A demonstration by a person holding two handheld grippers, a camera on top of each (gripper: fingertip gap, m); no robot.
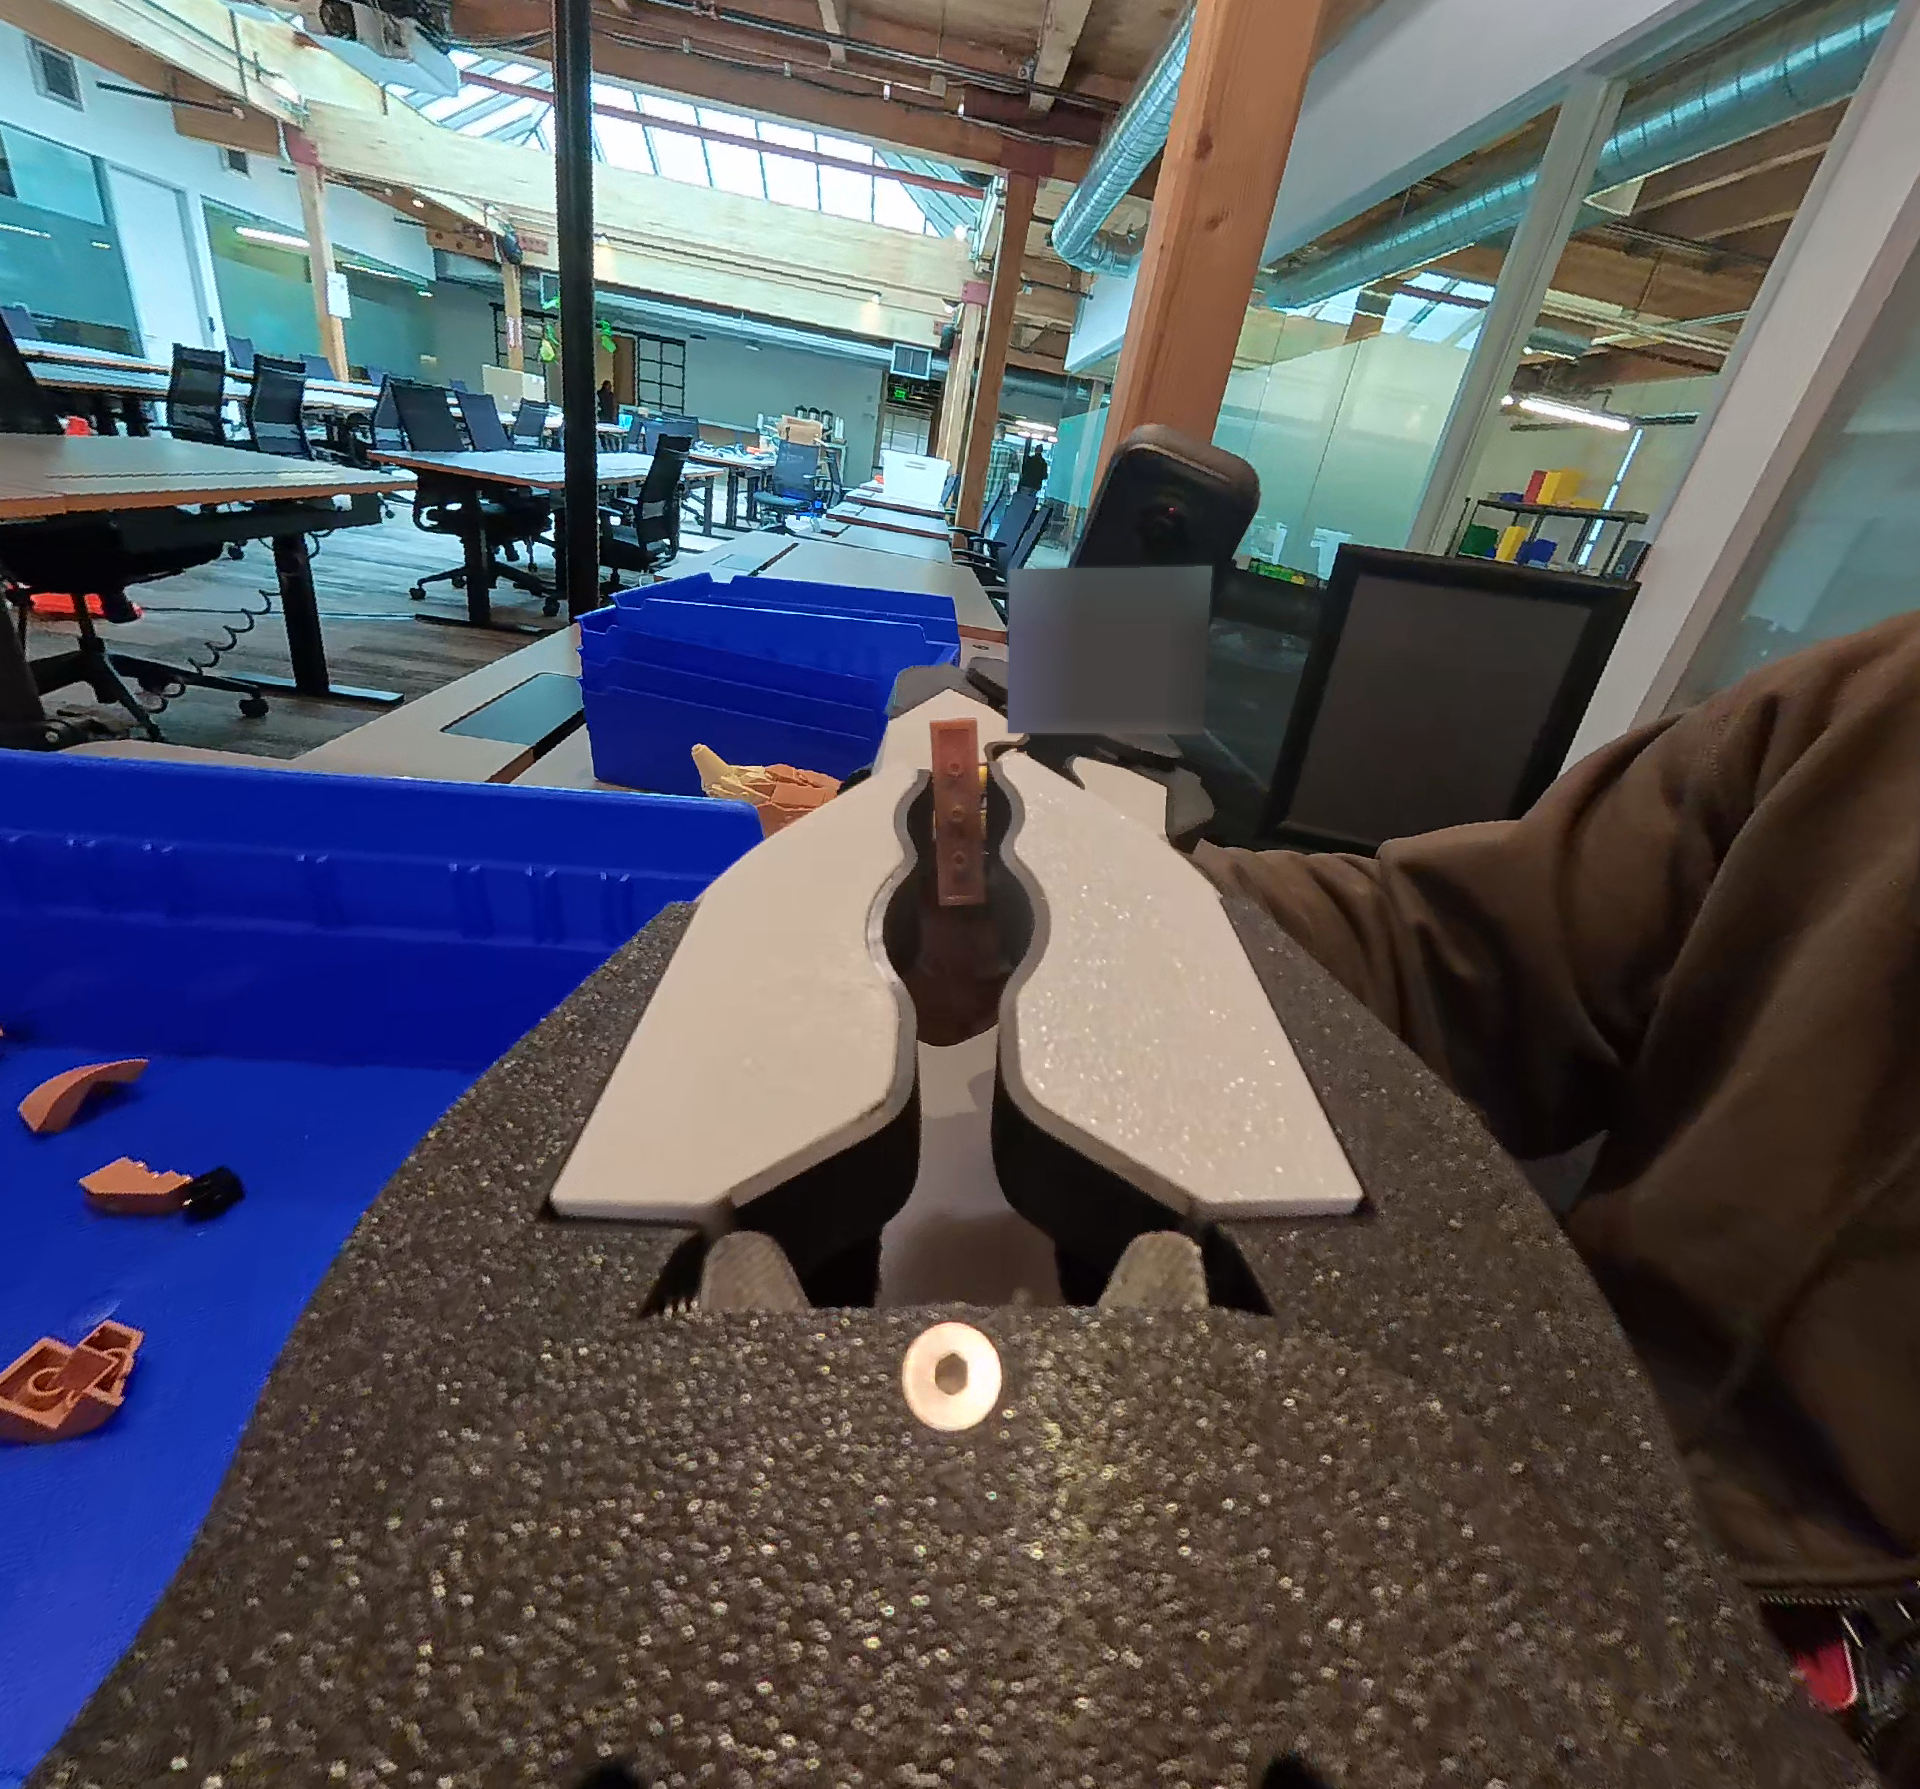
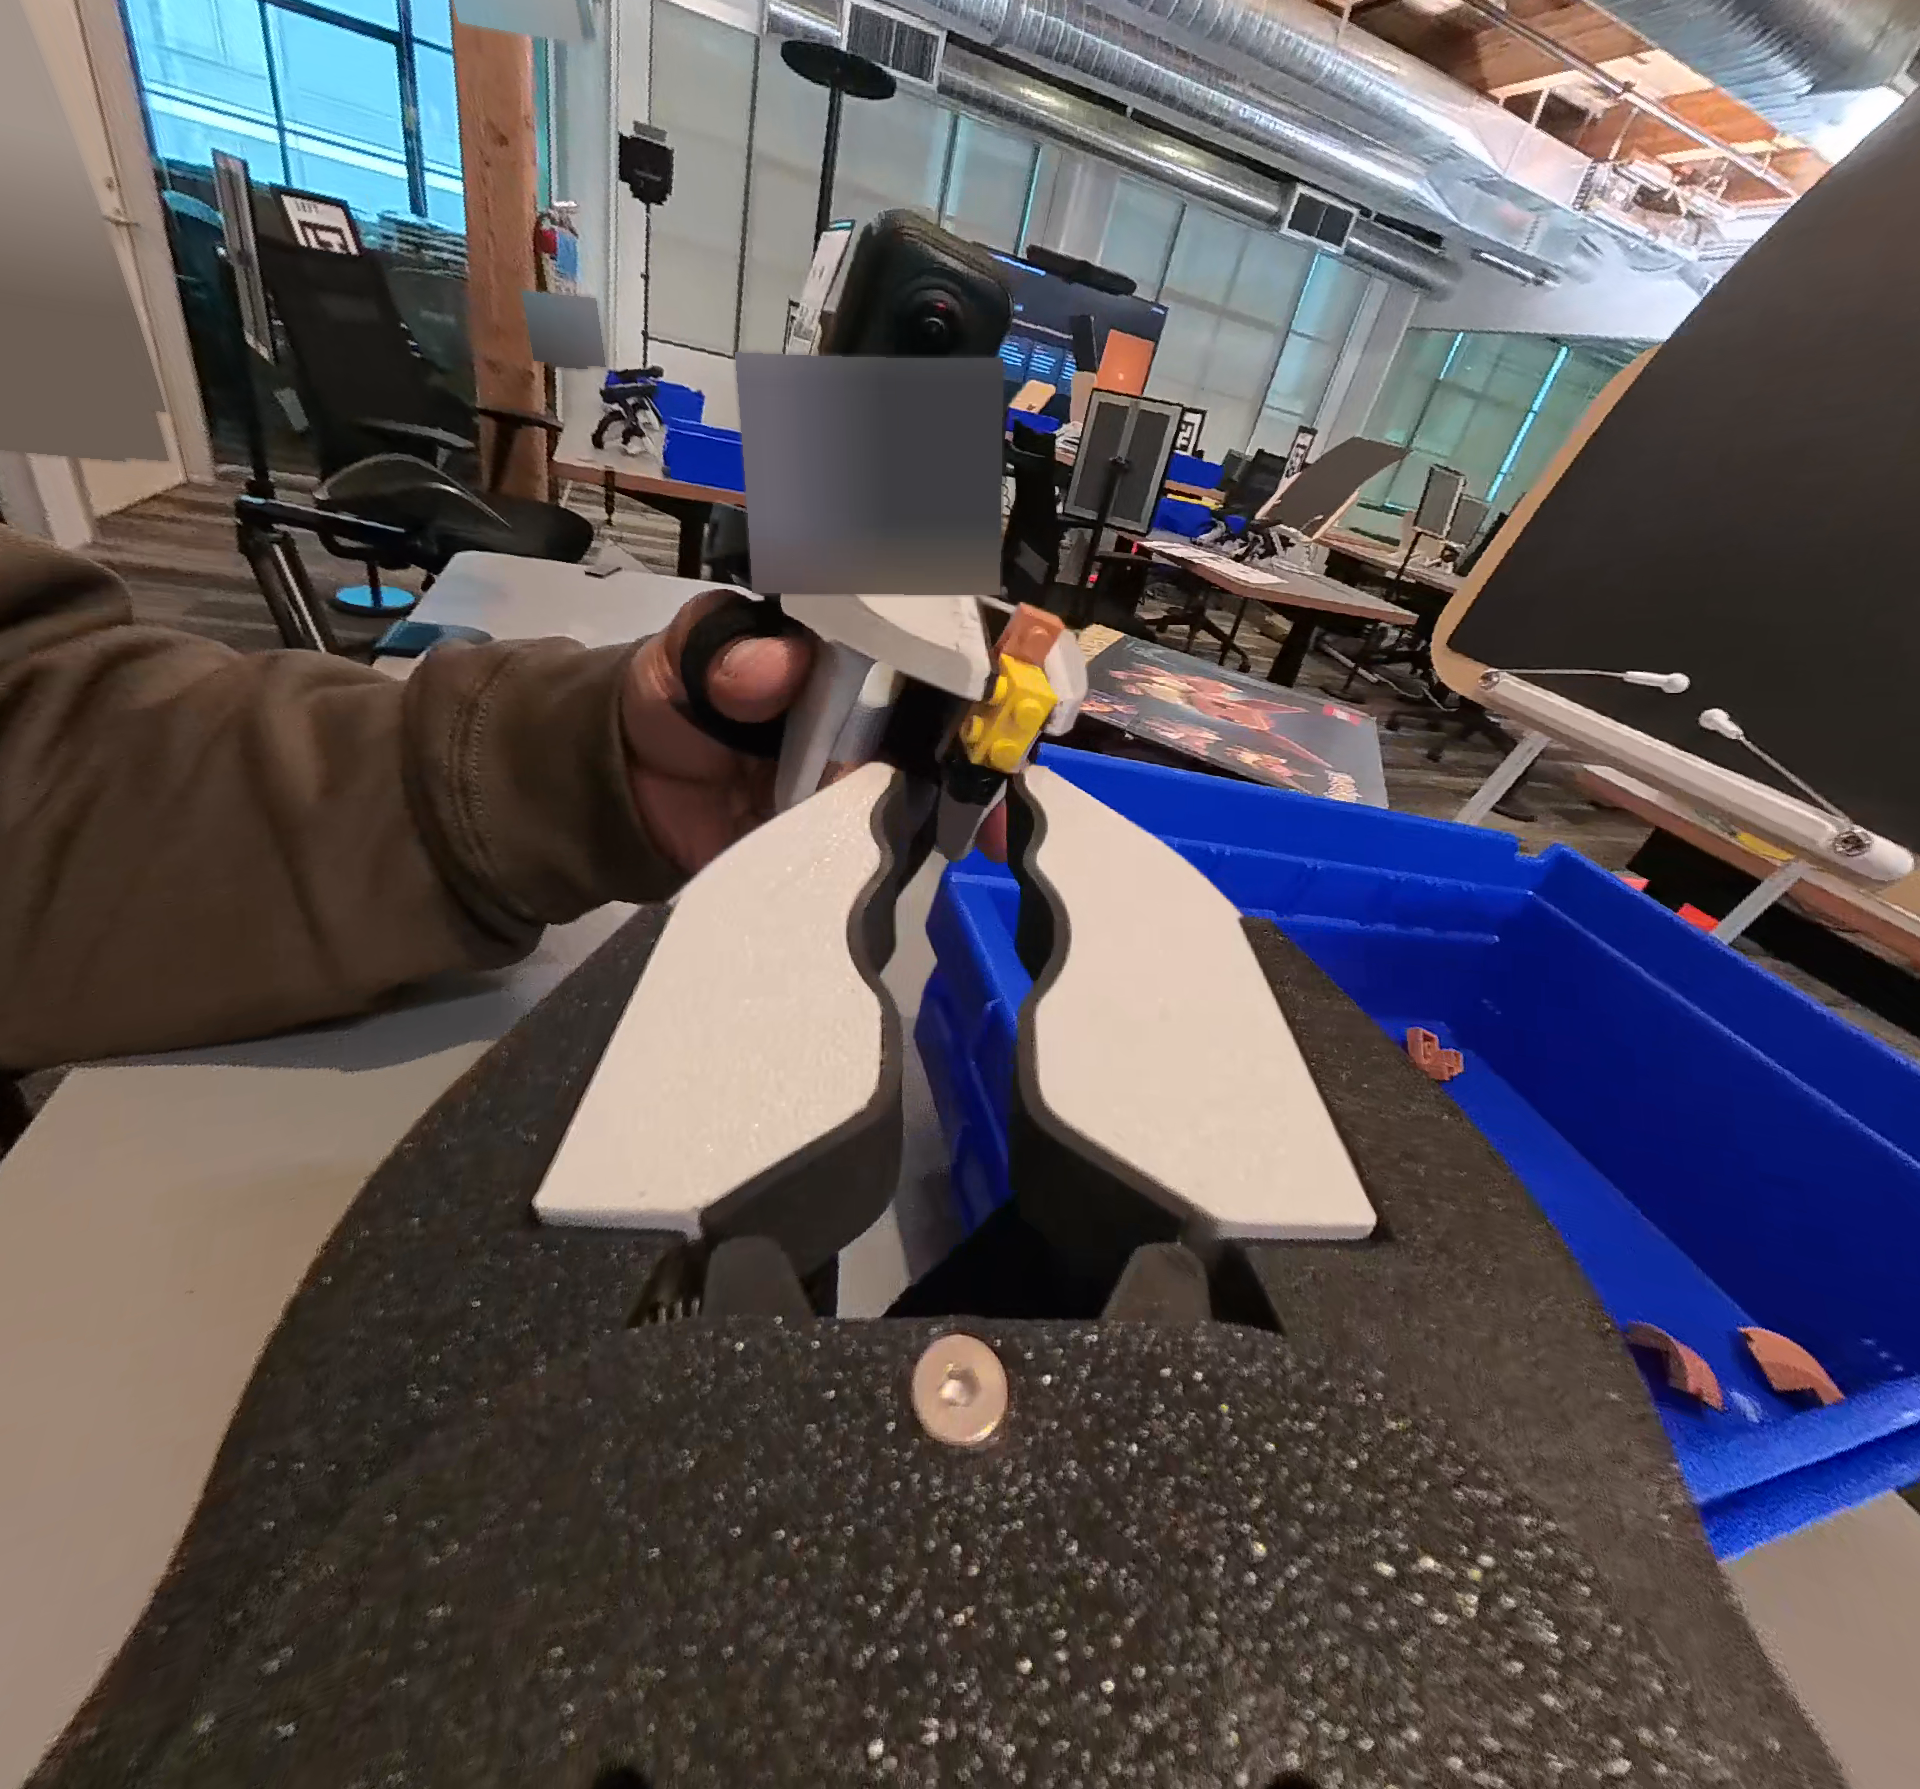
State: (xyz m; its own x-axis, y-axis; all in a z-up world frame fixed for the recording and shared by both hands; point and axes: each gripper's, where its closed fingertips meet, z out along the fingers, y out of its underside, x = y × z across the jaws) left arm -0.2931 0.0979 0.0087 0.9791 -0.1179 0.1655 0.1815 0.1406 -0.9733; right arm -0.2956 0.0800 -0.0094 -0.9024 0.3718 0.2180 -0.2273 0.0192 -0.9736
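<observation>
**Two hand-held grippers meet tip to tip over the blue bin**

The left hand-held gripper (image 1: 958, 809) is clamped on a slim brown studded plate (image 1: 956, 809), which stands upright between its white fingers and pokes out past the tips. Straight ahead of those tips is the right hand-held gripper (image 2: 956, 794), its jaws nearly together on a dark grey piece (image 2: 961, 809) at the tips; in the right wrist view a yellow studded brick (image 2: 1006, 713) sits just beyond, touching the brown plate held by the other gripper.

Judging from this, the two pieces are being brought together, so it pays to hold both grips firm, keep the plate square to the yellow brick's studs, and press straight, not at a slant.

To the left gripper's left and below lies a blue bin (image 1: 364, 866) with loose brown pieces (image 1: 78, 1095). Ahead on the surface is a stack of blue bins (image 1: 769, 659).
</observation>
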